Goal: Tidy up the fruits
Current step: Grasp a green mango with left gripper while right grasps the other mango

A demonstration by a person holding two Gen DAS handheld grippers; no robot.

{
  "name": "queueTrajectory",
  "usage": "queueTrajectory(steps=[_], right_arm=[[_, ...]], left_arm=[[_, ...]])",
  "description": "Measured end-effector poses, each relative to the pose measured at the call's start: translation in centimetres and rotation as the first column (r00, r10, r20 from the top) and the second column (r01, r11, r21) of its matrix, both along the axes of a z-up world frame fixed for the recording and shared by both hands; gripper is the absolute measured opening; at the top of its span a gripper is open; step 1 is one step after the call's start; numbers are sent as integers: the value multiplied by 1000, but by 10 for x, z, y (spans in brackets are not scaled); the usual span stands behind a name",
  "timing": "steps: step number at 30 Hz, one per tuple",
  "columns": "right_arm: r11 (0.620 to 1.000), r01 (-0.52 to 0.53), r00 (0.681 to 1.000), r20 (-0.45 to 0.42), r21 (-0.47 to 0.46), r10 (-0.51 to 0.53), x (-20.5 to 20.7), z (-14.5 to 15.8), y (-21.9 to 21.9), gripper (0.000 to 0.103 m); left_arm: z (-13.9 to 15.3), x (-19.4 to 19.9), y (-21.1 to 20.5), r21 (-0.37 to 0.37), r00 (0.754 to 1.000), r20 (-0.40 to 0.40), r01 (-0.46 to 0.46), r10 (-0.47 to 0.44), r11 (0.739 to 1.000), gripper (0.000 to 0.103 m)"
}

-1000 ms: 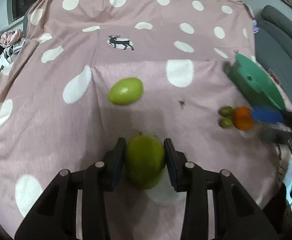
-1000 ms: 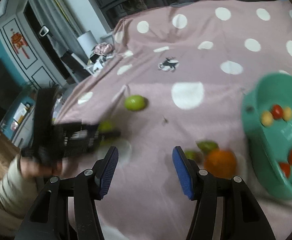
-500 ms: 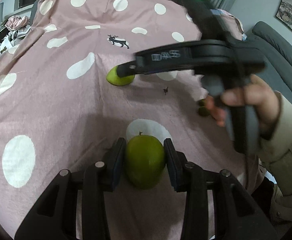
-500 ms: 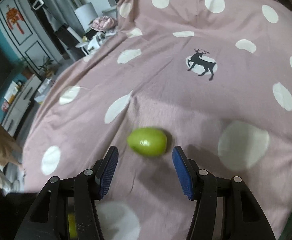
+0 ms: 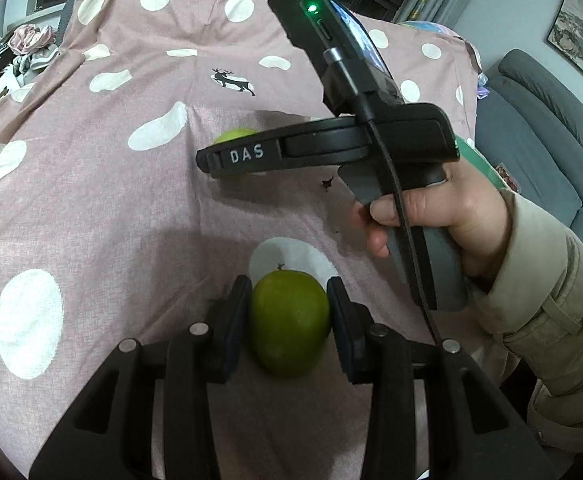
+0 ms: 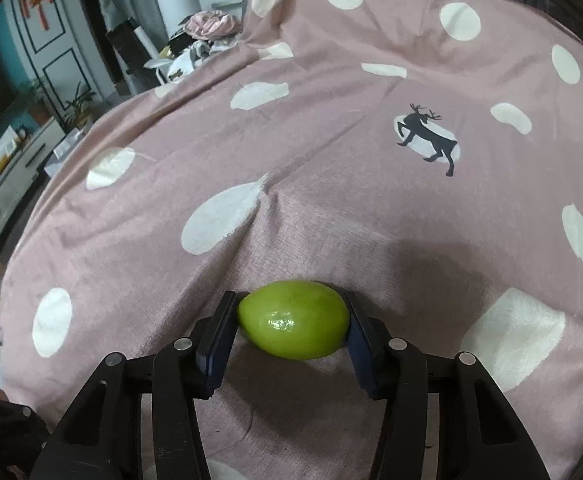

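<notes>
My left gripper (image 5: 289,312) is shut on a round green fruit (image 5: 289,320) with a small stem, held just above the pink dotted cloth (image 5: 91,200). My right gripper (image 6: 293,326) has its blue pads against both ends of an oval light-green fruit (image 6: 294,319) that lies on the cloth. In the left wrist view the right gripper's black body (image 5: 331,148) reaches across and hides most of that oval fruit (image 5: 235,135).
The cloth (image 6: 331,160) has white dots and a black deer print (image 6: 427,138). A grey sofa (image 5: 551,120) stands at the right. A sliver of green bowl (image 5: 479,162) shows behind the hand. Clutter (image 6: 207,36) sits beyond the cloth's far left edge.
My right gripper swung left away from the bowl and small fruits, reached the oval green fruit and closed its pads onto it. My left gripper kept hold of the round fruit.
</notes>
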State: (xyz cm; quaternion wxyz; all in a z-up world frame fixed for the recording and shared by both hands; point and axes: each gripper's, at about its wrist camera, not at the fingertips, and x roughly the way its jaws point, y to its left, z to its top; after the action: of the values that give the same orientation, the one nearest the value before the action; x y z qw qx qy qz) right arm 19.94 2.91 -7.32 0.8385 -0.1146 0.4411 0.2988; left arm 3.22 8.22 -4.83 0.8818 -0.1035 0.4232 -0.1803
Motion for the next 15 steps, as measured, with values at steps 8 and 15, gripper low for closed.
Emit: queueTrajectory(steps=[8,15], right_arm=[[996,11,1000,-25,85,-9,-17,17,-15,53],[986,19,1000,-5,163,-18,-49,44,-53,53]], left_arm=[[6,-4,3,2,1000,13,-17,17,1000,38],[13,-11,3,19,999,21,-40,39,999,38]])
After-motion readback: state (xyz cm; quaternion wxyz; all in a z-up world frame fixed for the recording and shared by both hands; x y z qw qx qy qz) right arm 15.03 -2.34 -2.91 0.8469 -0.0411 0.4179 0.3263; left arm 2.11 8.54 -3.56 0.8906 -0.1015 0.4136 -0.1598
